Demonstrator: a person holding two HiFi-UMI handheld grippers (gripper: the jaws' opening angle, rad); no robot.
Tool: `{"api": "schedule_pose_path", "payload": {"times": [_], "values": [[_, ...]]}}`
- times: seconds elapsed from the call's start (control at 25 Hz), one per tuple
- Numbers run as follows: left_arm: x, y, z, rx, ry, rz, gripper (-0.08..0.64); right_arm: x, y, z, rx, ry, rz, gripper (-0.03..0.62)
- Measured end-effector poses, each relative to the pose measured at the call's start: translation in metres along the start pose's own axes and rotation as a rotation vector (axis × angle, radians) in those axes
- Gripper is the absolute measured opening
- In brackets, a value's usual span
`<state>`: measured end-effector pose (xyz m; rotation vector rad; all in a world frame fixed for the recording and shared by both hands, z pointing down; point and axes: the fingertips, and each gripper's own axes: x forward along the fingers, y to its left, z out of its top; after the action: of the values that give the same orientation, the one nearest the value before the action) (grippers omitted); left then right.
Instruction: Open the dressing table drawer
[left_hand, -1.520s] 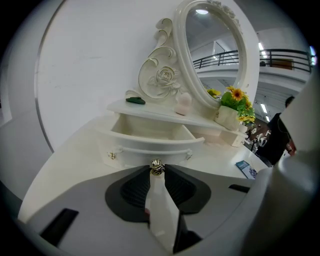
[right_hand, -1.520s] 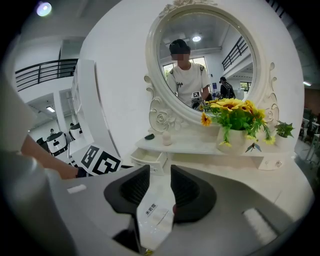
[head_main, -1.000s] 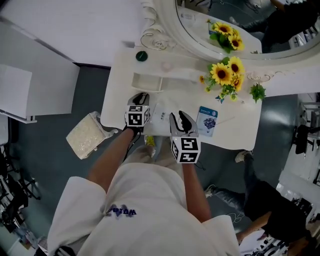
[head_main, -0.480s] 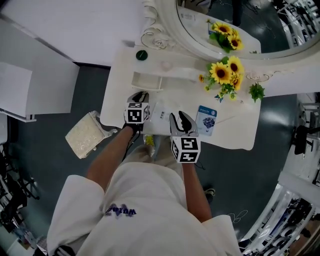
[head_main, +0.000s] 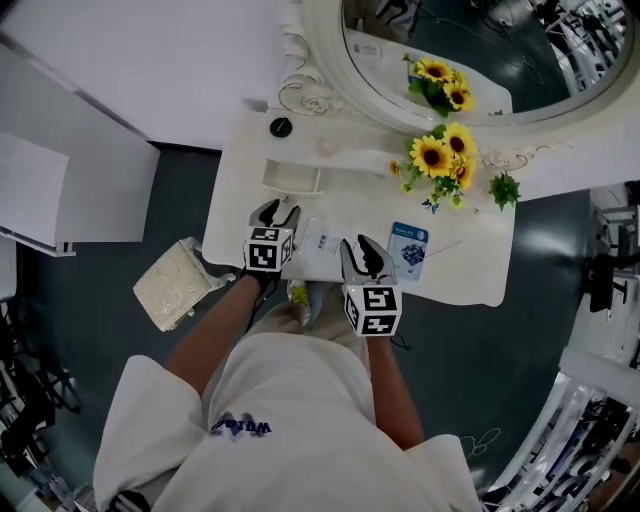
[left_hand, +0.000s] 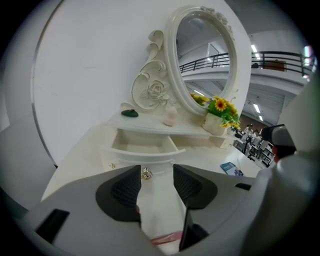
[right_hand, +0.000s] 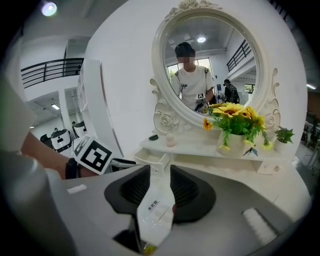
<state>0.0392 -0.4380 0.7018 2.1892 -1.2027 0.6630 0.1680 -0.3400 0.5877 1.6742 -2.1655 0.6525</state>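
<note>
Head view, change: the left tool (head_main: 275, 210) has drawn back a little from the drawer (head_main: 292, 177), its jaws just opening.
Head view, hidden: the right tool (head_main: 363, 248) covers its own grip.
Left gripper view: pads apart, the golden knob (left_hand: 146, 174) beyond them untouched; the drawer is pulled out at the tabletop's (left_hand: 85, 155) rear.
Right gripper view: the jaws clamp a white packet (right_hand: 156, 207); a vase (right_hand: 234, 149) holds sunflowers (right_hand: 235, 116).

Bright, even indoor light from overhead. Ceiling lamp (right_hand: 49, 8) glows top left in right gripper view; strip lights (left_hand: 255, 49) show at right in left gripper view. In head view, white dressing table (head_main: 470, 270) near blown out against dark floor (head_main: 180, 190); shadows faint, soft. Both gripper views fisheye: black corners, railing (left_hand: 235, 57) bowed. Close-up shells of left gripper (left_hand: 156, 172) and right gripper (right_hand: 159, 172) soft, out of focus. Mirror (right_hand: 240, 55) and sunflowers (right_hand: 235, 117) crisp. Print on white packet (right_hand: 156, 207) legible.
</note>
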Motion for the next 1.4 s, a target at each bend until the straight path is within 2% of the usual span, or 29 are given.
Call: {"api": "schedule_pose_path", "payload": {"times": [0.16,0.36,0.56,0.64,0.8,1.12,1.4], "values": [[-0.028,-0.007,0.017,0.040,-0.060,-0.016,0.210,-0.008,-0.010,0.002,0.009,-0.015,-0.029,0.110],[-0.062,-0.023,0.025,0.191,-0.108,-0.034,0.204,-0.026,-0.016,0.001,0.009,-0.025,-0.051,0.092],[-0.091,-0.041,0.043,0.291,-0.167,-0.067,0.192,-0.043,-0.023,0.014,0.002,-0.081,-0.101,0.069],[-0.103,-0.046,0.053,0.283,-0.196,-0.081,0.186,-0.051,-0.021,0.025,-0.038,-0.105,-0.117,0.061],[-0.120,-0.048,0.082,0.189,-0.259,-0.118,0.173,-0.055,-0.012,0.056,-0.072,-0.170,-0.116,0.049],[-0.163,-0.062,0.151,0.203,-0.422,-0.124,0.130,-0.039,0.015,0.127,-0.124,-0.297,-0.040,0.032],[-0.200,-0.078,0.207,0.224,-0.559,-0.129,0.100,-0.057,0.034,0.194,-0.208,-0.422,-0.010,0.014]]}}
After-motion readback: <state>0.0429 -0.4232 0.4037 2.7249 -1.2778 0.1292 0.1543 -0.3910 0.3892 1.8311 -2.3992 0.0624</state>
